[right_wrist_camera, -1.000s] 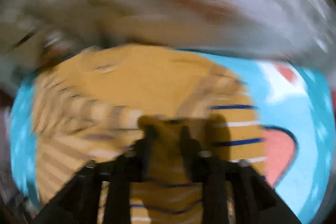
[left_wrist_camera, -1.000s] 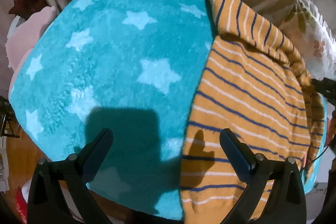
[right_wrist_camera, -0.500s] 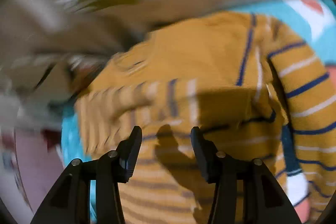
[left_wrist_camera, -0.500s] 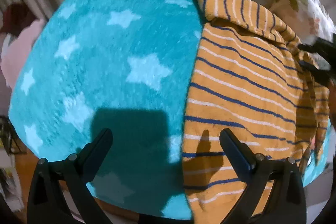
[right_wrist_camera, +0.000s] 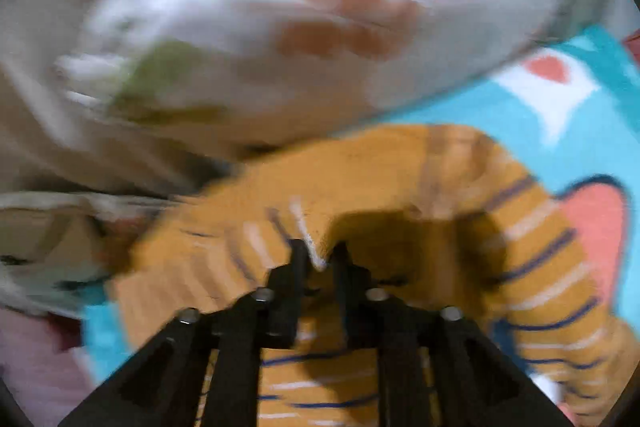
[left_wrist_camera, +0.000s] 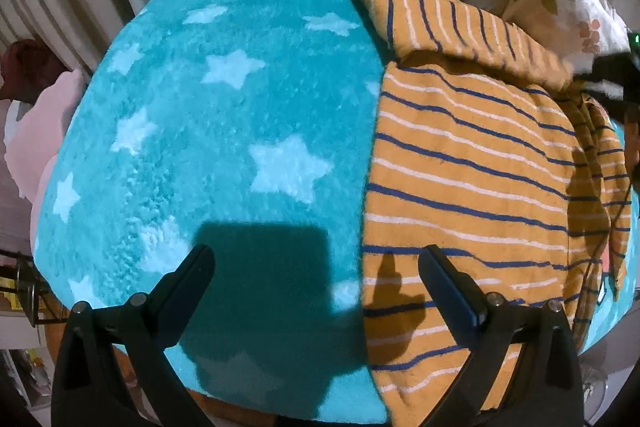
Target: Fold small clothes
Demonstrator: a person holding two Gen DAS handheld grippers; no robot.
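The right gripper (right_wrist_camera: 319, 254) has its fingers drawn close together, pinching a fold of the mustard striped shirt (right_wrist_camera: 400, 187); the picture is blurred, but cloth sits between the tips. The left gripper (left_wrist_camera: 316, 263) hangs with its fingers spread wide, holding nothing, one finger over the bare turquoise star blanket (left_wrist_camera: 224, 131), the other over the shirt's (left_wrist_camera: 472, 171) hem side. The shirt lies flat on the right part of the blanket, its upper edge turned over. Beyond it rests a white floral pillow (right_wrist_camera: 320, 7). No containers show in either view.
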